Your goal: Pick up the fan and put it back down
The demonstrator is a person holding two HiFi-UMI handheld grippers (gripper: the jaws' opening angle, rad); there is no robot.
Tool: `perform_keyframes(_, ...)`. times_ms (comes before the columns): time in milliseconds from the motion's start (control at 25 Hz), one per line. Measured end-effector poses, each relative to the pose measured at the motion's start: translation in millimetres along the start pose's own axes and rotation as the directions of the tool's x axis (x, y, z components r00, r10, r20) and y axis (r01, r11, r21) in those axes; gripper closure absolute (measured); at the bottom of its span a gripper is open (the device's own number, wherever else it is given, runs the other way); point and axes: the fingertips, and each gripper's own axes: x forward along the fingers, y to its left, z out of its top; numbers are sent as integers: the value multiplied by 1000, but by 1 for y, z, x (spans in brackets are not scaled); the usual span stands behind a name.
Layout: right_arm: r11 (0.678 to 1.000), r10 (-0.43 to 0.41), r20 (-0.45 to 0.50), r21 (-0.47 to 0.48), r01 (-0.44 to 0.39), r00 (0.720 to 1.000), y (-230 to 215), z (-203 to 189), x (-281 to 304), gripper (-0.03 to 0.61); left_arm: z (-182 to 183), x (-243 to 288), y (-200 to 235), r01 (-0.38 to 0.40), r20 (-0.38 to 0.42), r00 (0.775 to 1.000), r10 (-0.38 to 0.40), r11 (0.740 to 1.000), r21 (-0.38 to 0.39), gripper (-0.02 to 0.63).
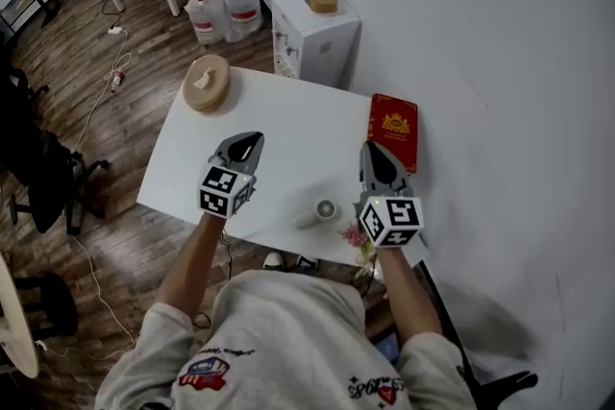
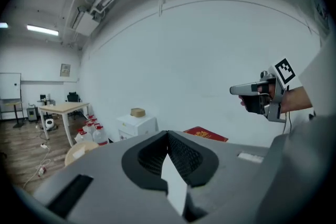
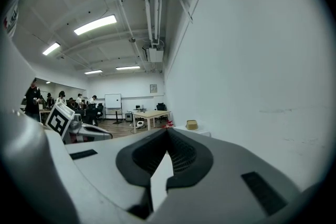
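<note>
The small white handheld fan (image 1: 320,211) lay on its side near the front edge of the white desk (image 1: 288,125), touched by neither gripper. The left gripper (image 1: 248,144) and right gripper (image 1: 375,154) hung above it, jaws together on nothing. To lift it well, I judged, one should open and take the slim handle. A flat red box (image 1: 392,129) lay beyond the right gripper and a round tan tray (image 1: 207,83) sat well apart. Neither blocked the way.

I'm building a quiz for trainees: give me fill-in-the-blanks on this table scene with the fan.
1. The fan lies on the ___, held by neither gripper.
2. The left gripper has its jaws ___.
3. The box beyond the right gripper is ___.
Missing words: table, shut, red.
</note>
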Motion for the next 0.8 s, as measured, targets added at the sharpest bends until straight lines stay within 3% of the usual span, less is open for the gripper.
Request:
perform_keyframes(120, 1000, 23, 15, -14, -23, 1000, 10, 3, 4, 588, 38, -15, 0, -10, 71, 997, 7, 999, 39, 609)
perform_keyframes(280, 998, 59, 36, -22, -58, 998, 17, 8, 8, 588, 78, -26, 0, 2, 157, 988, -7, 1000, 31, 609)
perform_keyframes(800, 999, 35, 35, -29, -34, 999, 4, 8, -2, 589, 65, -19, -8, 10, 134, 991, -12, 1000, 14, 609)
